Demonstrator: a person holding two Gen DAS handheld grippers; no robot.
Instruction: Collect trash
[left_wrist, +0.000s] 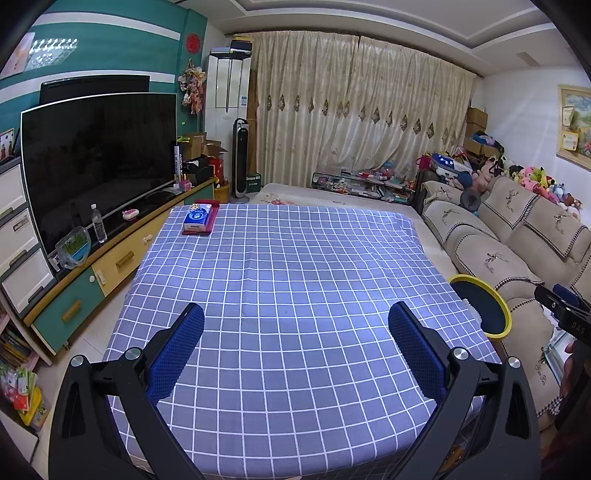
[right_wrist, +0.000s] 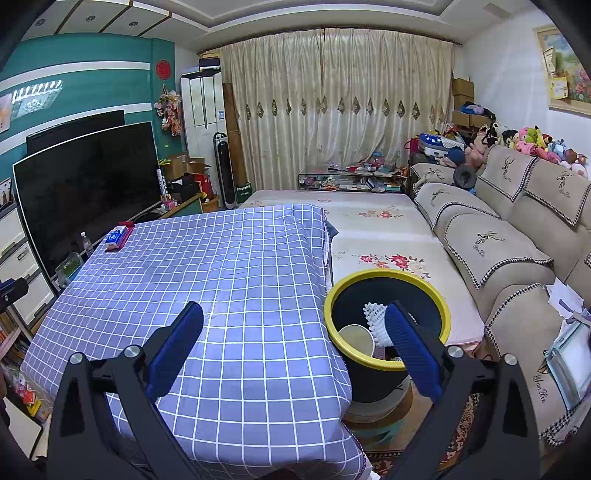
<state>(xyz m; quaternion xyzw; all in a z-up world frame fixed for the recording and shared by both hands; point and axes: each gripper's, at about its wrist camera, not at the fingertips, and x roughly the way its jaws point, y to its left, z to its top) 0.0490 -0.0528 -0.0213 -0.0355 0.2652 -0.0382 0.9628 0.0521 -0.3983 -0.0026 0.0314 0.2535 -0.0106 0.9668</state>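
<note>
A black bin with a yellow rim (right_wrist: 388, 363) stands on the floor at the table's right edge; it also shows in the left wrist view (left_wrist: 504, 314). Inside it lie a paper cup (right_wrist: 356, 338) and a white frilled wrapper (right_wrist: 375, 319). My right gripper (right_wrist: 295, 332) is open and empty, its right finger over the bin, its left finger over the checked tablecloth (right_wrist: 207, 273). My left gripper (left_wrist: 295, 332) is open and empty above the checked tablecloth (left_wrist: 288, 266) near its front edge.
A tissue pack on a red tray (left_wrist: 199, 218) sits at the table's far left corner. A TV (left_wrist: 96, 155) on a low cabinet runs along the left. A sofa (right_wrist: 517, 251) runs along the right, with a flowered mat (right_wrist: 376, 236) beyond the table.
</note>
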